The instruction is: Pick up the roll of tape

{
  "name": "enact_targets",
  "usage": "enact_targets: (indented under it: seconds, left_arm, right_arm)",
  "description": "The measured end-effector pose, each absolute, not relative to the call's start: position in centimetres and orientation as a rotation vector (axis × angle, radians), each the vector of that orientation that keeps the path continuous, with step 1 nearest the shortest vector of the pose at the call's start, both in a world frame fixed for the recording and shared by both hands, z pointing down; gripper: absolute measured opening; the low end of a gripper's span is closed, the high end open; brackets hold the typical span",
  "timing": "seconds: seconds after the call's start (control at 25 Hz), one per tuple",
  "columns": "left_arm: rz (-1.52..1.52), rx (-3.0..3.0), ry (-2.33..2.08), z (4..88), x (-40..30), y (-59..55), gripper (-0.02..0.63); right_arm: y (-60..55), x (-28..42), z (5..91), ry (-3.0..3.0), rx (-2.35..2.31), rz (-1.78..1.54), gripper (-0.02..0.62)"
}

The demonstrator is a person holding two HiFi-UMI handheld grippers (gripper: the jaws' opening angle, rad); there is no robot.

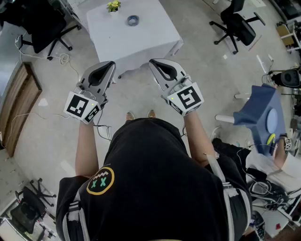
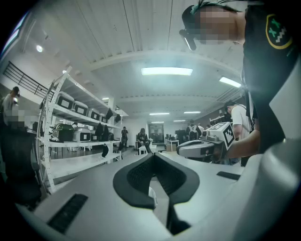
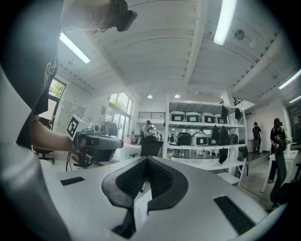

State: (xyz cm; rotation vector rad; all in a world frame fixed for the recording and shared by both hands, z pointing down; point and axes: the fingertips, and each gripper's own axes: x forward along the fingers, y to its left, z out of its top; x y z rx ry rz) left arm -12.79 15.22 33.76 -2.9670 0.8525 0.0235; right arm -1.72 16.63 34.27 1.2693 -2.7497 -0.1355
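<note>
The roll of tape [image 1: 133, 20] is a small blue-grey ring lying flat on a white-covered table [image 1: 141, 40] ahead of me, beside a small yellow-flowered plant [image 1: 113, 6]. Both grippers hang in the air well short of the table, over the floor, pointing level towards it. My left gripper [image 1: 112, 64] is shut, its dark pads meeting at the tip [image 2: 153, 155], with nothing between them. My right gripper [image 1: 152, 61] is shut and empty too, its tip [image 3: 146, 159] closed. Neither gripper view shows the tape.
A black office chair [image 1: 237, 23] stands right of the table and another [image 1: 42, 23] to its left. Cables trail over the floor at left, by a wooden panel [image 1: 19, 103]. A blue stand [image 1: 261, 113] is at the right. Shelving with appliances [image 3: 202, 136] and distant people show.
</note>
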Motion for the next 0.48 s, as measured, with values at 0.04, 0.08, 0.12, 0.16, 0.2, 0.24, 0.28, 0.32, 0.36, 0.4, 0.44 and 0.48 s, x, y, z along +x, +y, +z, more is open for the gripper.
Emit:
enact_targets:
  seconds: [0.04, 0.08, 0.12, 0.16, 0.2, 0.24, 0.28, 0.32, 0.36, 0.4, 0.44, 0.48]
  left_arm:
    - [0.021, -2.968, 0.851, 33.78, -12.71, 15.24, 0.018]
    - [0.02, -2.968, 0.849, 33.8, -12.63, 15.25, 0.018]
    - [0.019, -2.969, 0.848, 33.82, -12.55, 15.26, 0.019]
    - [0.019, -2.968, 0.847, 33.82, -12.45, 15.25, 0.018]
    - [0.019, -2.968, 0.847, 33.82, -12.35, 15.22, 0.018]
    - [0.019, -2.967, 0.848, 33.82, -12.26, 15.18, 0.018]
    - [0.019, -2.966, 0.848, 33.81, -12.17, 15.13, 0.018]
    - [0.019, -2.966, 0.848, 33.8, -12.09, 15.07, 0.018]
    - [0.019, -2.966, 0.848, 33.81, -12.02, 15.01, 0.018]
    - [0.019, -2.966, 0.847, 33.83, -11.96, 14.94, 0.018]
    - [0.019, -2.966, 0.846, 33.87, -11.9, 14.85, 0.019]
    - [0.019, -2.966, 0.844, 33.9, -11.85, 14.76, 0.018]
  right_arm:
    - [16.62, -1.6, 34.41, -2.749, 1.276, -0.124, 0.018]
    - [16.62, -1.5, 34.53, -2.748, 1.281, -0.115, 0.018]
    - [16.61, -1.4, 34.59, -2.748, 1.283, -0.11, 0.018]
    - [16.58, -1.33, 34.59, -2.748, 1.283, -0.112, 0.018]
    - [16.55, -1.28, 34.51, -2.749, 1.279, -0.12, 0.018]
    - [16.51, -1.23, 34.39, -2.75, 1.275, -0.132, 0.018]
    - [16.47, -1.18, 34.31, -2.751, 1.273, -0.141, 0.018]
    - [16.42, -1.1, 34.3, -2.75, 1.273, -0.145, 0.018]
    - [16.36, -1.02, 34.34, -2.749, 1.273, -0.146, 0.018]
    - [16.28, -0.96, 34.42, -2.748, 1.272, -0.145, 0.018]
    - [16.19, -0.92, 34.49, -2.748, 1.271, -0.144, 0.018]
    - [16.09, -0.89, 34.56, -2.749, 1.271, -0.139, 0.018]
